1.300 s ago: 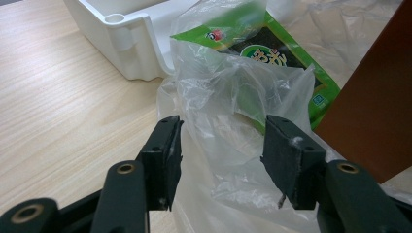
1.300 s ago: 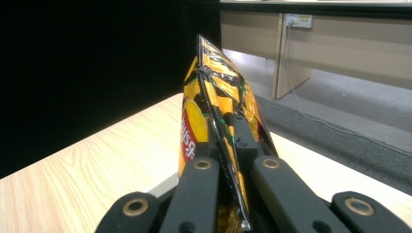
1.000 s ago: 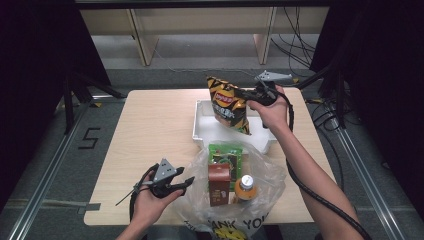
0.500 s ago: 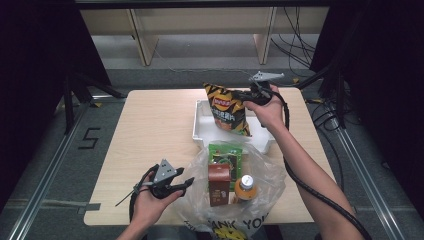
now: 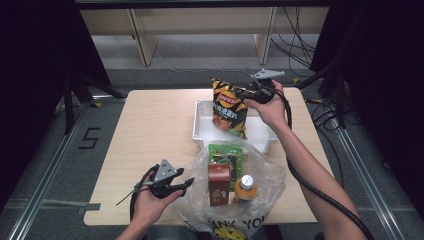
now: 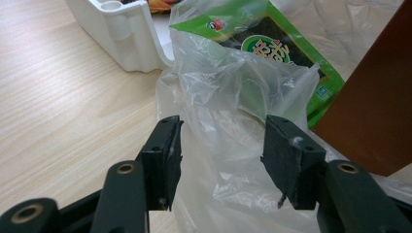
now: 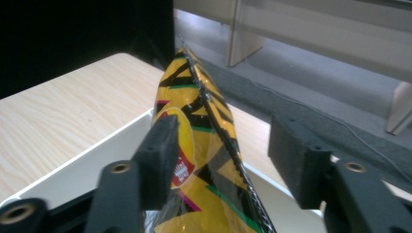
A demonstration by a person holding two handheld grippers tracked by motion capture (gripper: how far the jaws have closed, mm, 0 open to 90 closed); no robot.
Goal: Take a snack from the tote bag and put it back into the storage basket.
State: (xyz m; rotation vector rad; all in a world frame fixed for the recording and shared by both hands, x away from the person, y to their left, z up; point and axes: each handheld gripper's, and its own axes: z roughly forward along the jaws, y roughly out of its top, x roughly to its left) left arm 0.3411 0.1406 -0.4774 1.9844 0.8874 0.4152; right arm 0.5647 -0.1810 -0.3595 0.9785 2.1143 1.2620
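Right claw (image 5: 248, 93), just spreading, brackets the chip bag (image 5: 229, 106) standing long-axis upright in the white tray (image 5: 202, 131).

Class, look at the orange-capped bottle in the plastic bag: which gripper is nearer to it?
Left. The left gripper is at the plastic bag holding the bottle; the right gripper is across the table beside the chip bag.

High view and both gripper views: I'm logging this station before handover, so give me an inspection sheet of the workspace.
Surface: wooden table, mostly bare.
Job's things: chip bag upright in white tray; plastic bag holds green packet, brown carton, bottle.
Clutter: nothing seen.
Grippers: right gripper jaws just opened, chip bag between them; left gripper open around bag plastic.
Cables: one trails from each gripper; more on floor.
Surroundings: shelving legs, dark curtains.
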